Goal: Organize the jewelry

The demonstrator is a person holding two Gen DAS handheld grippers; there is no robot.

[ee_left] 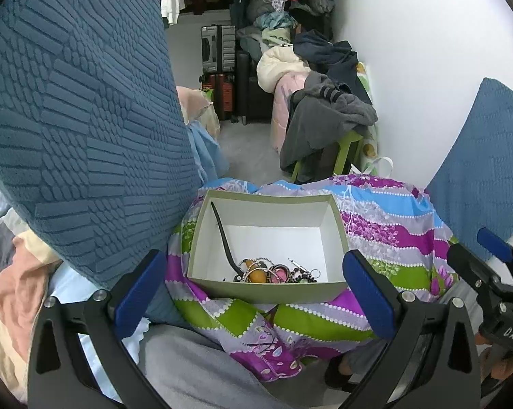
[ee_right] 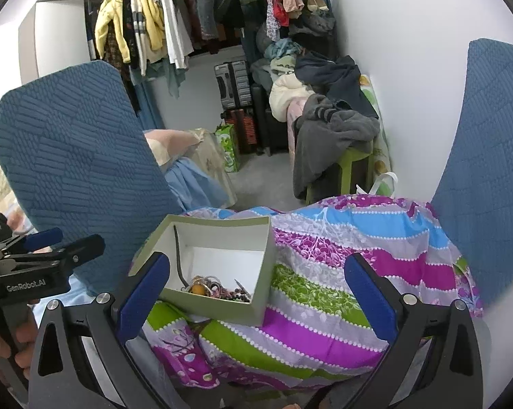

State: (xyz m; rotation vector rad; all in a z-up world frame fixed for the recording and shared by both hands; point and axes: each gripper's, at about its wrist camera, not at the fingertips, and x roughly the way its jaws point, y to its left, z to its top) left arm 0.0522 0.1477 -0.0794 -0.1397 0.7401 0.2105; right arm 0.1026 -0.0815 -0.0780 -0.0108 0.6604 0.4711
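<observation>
An open grey-green cardboard box (ee_left: pixel 266 291) with a white inside sits on a colourful patterned cloth (ee_left: pixel 386 228). A tangle of jewelry (ee_left: pixel 273 271) lies at its near edge: beads, rings, an amber piece, and a dark cord running up the left wall. The box (ee_right: pixel 219 310) and jewelry (ee_right: pixel 215 289) also show in the right wrist view. My left gripper (ee_left: pixel 256 293) is open and empty, just before the box. My right gripper (ee_right: pixel 256 296) is open and empty, with the box near its left finger. Each gripper shows at the edge of the other's view.
Blue textured cushions stand left (ee_left: pixel 72 119) and right (ee_left: pixel 485 170) of the cloth. A white wall (ee_left: pixel 427 68) is on the right. Behind are suitcases (ee_left: pixel 219 47), piled clothes (ee_left: pixel 324 116) on a green stool, and hanging garments (ee_right: pixel 147 27).
</observation>
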